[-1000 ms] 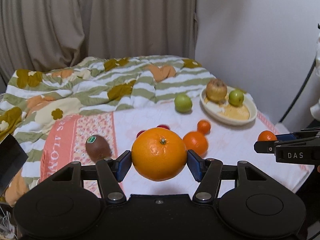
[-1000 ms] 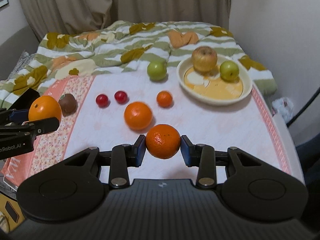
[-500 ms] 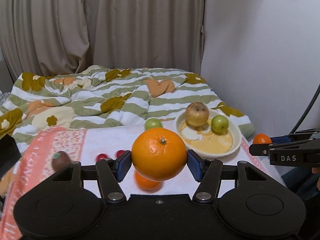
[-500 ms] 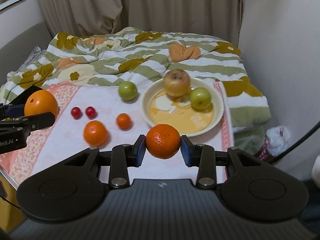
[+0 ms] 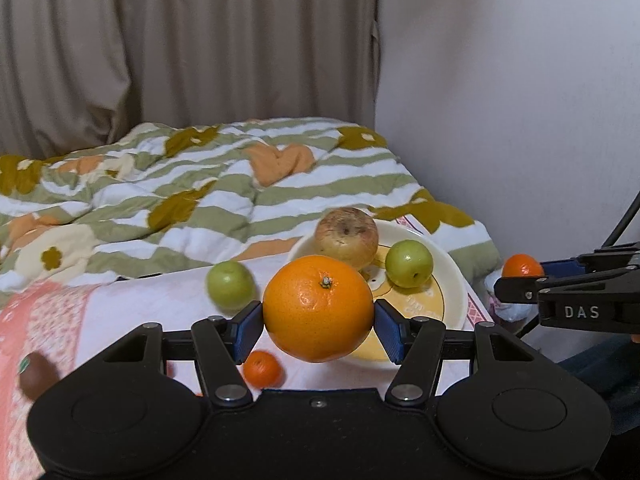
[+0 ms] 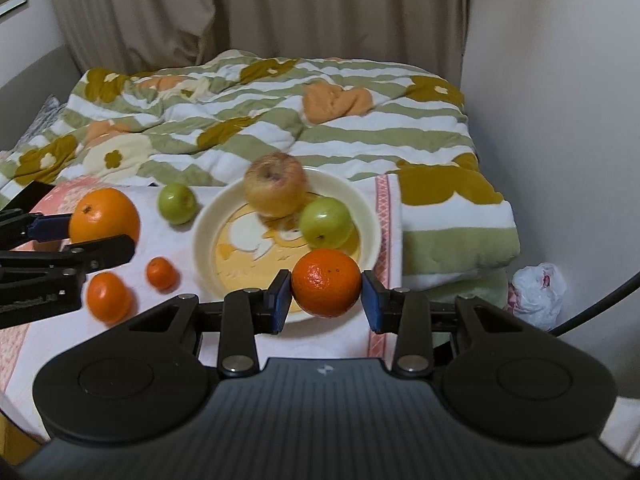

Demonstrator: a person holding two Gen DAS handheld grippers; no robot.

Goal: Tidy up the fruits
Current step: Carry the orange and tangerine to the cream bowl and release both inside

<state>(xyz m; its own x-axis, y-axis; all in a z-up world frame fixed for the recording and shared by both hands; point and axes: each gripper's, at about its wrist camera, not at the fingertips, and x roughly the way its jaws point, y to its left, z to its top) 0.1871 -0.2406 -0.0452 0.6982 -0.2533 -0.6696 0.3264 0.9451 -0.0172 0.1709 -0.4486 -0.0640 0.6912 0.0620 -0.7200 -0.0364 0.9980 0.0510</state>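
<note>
Your left gripper [image 5: 319, 322] clamps the orange [image 5: 318, 308], your right gripper [image 6: 326, 296] the mandarin [image 6: 326, 283]: firm, round, slippery, so grip across the middle

The left gripper [image 5: 319, 320] is level, its blue-padded fingers [image 5: 248, 330] pressed against both sides of a large orange [image 5: 318, 307] held clear of the surface. The right gripper [image 6: 326, 300] is likewise level, its pads [image 6: 280, 300] clamped on a smaller orange [image 6: 326, 282]. In each wrist view the other gripper shows side-on at the frame edge, beside it at similar height.
</note>
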